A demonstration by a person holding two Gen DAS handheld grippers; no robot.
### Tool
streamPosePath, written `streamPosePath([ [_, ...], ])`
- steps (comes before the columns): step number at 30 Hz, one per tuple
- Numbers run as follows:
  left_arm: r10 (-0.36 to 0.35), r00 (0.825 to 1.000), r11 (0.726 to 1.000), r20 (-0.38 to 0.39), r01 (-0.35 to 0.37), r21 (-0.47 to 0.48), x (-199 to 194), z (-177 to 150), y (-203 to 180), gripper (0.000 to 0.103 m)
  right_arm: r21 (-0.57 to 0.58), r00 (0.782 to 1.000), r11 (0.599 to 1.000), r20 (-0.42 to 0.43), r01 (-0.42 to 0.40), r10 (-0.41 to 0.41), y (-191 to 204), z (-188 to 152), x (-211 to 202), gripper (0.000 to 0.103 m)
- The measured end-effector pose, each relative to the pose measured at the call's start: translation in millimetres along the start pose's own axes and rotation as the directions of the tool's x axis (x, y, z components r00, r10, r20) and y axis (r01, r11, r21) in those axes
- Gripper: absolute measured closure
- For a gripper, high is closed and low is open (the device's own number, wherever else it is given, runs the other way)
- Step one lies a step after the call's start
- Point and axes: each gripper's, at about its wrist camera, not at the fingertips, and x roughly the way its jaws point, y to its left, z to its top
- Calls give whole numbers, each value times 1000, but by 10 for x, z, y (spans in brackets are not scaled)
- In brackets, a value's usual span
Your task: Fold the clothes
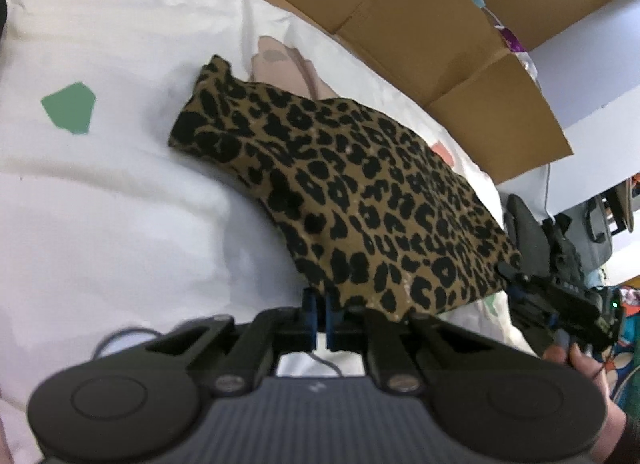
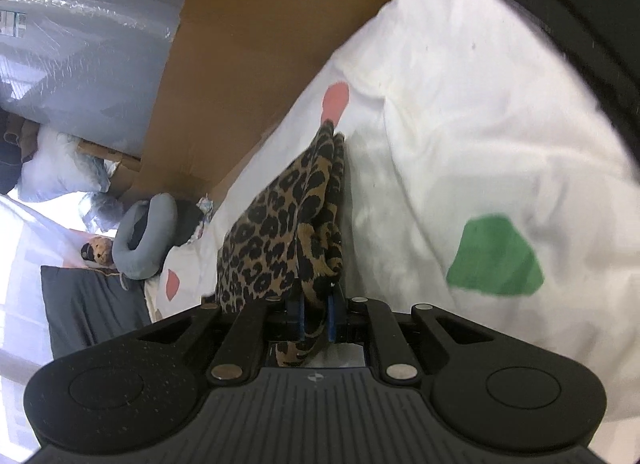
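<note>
One leopard-print garment (image 1: 360, 191) is held stretched above the white bedspread (image 1: 100, 223), its near hem lifted while the far corner still rests on the cover beside a green patch (image 1: 68, 107). At one near corner the left gripper (image 1: 320, 304) is clamped on the hem, blue pads pressed together on the cloth; at the other corner the right gripper (image 2: 316, 304) is closed on a bunched fold, a strip of fabric seen trailing back between its fingers. From the left wrist view the right gripper appears at the garment's far right edge, a hand (image 1: 580, 364) behind it. Cardboard boxes (image 1: 400, 23) are seen beyond the bed. The step looks to be the start of a fold, both corners taken; next, both corners would need to be carried together over the resting half, tension kept even so the cloth is laid flat
</note>
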Motion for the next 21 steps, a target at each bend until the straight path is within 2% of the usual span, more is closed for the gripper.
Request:
streamPosePath([
  [4, -5, 1000, 999, -13, 4, -36, -3, 25, -21, 100, -7, 1000, 1000, 12, 9, -9, 13, 64, -50, 94],
  [21, -50, 989, 999, -142, 48, -19, 5, 241, -138, 100, -42, 998, 997, 31, 58, -57, 101, 177, -304, 95],
])
